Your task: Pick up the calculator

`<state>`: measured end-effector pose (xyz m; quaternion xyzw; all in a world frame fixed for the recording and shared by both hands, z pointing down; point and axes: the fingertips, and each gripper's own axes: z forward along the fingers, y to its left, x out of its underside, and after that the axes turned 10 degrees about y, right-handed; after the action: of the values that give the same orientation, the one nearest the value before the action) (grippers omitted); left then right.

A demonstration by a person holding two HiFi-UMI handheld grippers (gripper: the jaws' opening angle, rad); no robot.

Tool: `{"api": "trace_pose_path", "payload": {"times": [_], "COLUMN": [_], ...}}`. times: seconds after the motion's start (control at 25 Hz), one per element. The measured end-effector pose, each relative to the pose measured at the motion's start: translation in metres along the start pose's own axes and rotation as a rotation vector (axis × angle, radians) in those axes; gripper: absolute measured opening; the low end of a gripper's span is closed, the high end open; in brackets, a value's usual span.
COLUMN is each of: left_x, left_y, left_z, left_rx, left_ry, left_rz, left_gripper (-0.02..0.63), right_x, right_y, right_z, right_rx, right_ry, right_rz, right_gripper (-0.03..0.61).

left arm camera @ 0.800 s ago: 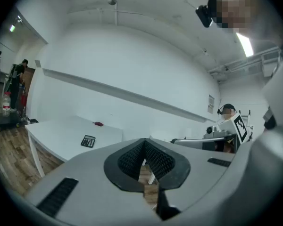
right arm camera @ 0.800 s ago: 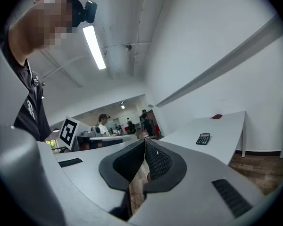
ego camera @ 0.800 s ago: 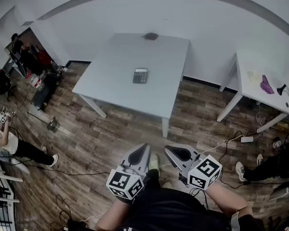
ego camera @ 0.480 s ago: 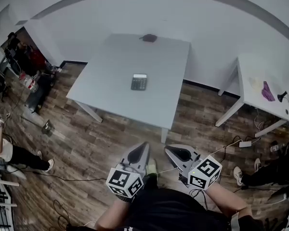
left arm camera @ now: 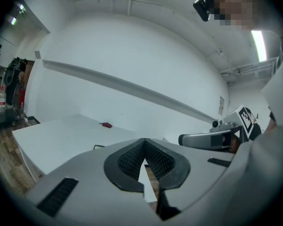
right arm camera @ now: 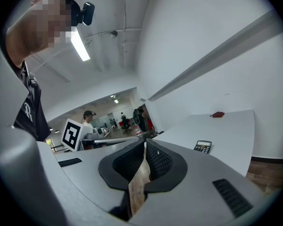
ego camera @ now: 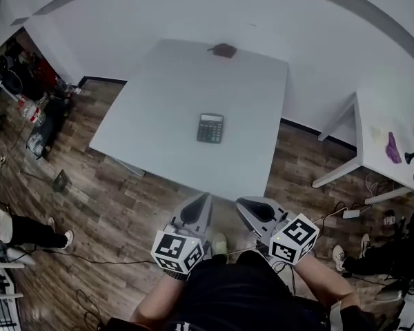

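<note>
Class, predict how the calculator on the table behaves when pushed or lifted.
The calculator looks like a flat, rigid slab, so it probably won't flex, roll or tip. Lying on the smooth table, it would likely slide when pushed.

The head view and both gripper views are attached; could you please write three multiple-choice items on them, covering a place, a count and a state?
1. Where is the dark rectangular calculator?
A. On the wooden floor.
B. Near the middle of the large white table.
C. On the small side table.

2. How many things lie on that table?
A. One.
B. Two.
C. Four.

3. How do the left gripper's jaws stand?
A. Wide apart.
B. Shut on the calculator.
C. Shut, empty.

Answers:
1 B, it lies mid-tabletop.
2 B, the calculator and a small reddish object at the far edge.
3 C, the jaws meet with nothing between them.
</note>
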<state>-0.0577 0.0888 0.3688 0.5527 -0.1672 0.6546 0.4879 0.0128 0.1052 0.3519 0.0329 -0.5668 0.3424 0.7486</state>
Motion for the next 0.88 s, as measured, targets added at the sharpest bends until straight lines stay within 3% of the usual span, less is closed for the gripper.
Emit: {"api": "trace_pose_path", "payload": {"times": [0.48, 0.72, 0.88], "left_x": [-0.005, 0.006, 0.024], "left_y": [0.082, 0.136, 0.178], "left_z": [0.075, 0.125, 0.162], "left_rx": [-0.030, -0.025, -0.022], "left_ry": [0.088, 0.152, 0.238], "left_rz": [-0.053, -0.135, -0.197], "left_gripper": [0.005, 0.005, 0.005], "right_x": [-0.024, -0.016, -0.003], "right_y": [-0.073, -0.135, -0.190], "right_z": [0.059, 0.102, 0.131], "right_rx": [-0.016, -0.053, -0.046], "right_ry": [0.056, 0.086, 0.122], "right_rz": [0.073, 0.193, 0.318], "right_gripper": [0.018, 0.018, 0.020]}}
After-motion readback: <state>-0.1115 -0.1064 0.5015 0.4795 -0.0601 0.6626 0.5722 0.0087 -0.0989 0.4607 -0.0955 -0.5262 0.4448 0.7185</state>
